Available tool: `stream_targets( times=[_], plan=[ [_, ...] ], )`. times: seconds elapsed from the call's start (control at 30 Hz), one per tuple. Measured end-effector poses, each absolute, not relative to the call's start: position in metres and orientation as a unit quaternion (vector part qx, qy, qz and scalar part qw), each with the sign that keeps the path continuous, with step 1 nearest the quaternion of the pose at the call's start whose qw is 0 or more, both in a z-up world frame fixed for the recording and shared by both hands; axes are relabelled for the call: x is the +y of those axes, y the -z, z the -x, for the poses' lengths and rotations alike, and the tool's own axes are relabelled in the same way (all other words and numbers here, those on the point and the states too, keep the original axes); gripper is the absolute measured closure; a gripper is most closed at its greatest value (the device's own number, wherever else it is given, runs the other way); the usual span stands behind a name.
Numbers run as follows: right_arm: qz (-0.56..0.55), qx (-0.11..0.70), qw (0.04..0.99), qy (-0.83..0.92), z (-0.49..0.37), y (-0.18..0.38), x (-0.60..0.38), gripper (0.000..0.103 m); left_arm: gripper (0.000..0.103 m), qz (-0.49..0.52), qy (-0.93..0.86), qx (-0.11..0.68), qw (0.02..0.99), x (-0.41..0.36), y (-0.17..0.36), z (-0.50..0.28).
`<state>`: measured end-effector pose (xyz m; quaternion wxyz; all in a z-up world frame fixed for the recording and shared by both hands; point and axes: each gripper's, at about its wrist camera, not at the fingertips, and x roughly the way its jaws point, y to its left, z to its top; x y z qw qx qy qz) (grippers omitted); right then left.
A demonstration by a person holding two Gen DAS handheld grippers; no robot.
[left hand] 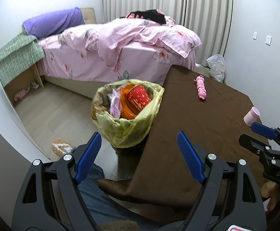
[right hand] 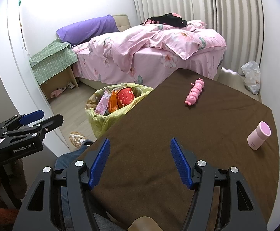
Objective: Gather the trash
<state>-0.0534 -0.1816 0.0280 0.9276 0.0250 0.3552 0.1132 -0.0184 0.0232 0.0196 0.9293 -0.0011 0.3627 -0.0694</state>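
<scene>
Brown-clothed table [right hand: 159,134] carries a toy [right hand: 195,92] and cup [right hand: 258,135] near its far edge, while both tongs, left [left hand: 140,154] and right [right hand: 140,157], hover released, beside the full bin [left hand: 126,113].

Table middle: the brown-covered table [right hand: 159,134] lies bare ahead of the right gripper [right hand: 139,160].
Table far side: a pink caterpillar toy [right hand: 195,92] and a pink cup [right hand: 258,135] stand well apart.
Left edge: the lined trash bin [left hand: 127,127] is touching the table, seemingly full.
Floor beyond: open up to the bed [left hand: 109,57].
</scene>
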Motion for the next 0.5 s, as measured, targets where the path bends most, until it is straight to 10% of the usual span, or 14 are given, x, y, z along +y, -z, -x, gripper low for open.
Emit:
stream_targets(
  times=[0.5],
  plan=[
    [-0.092, 0.390, 0.916, -0.001, -0.058, 0.078, -0.314, 0.042, 0.021, -0.094, 0.091, 0.381, 0.915, -0.121, 0.075, -0.110]
  ],
)
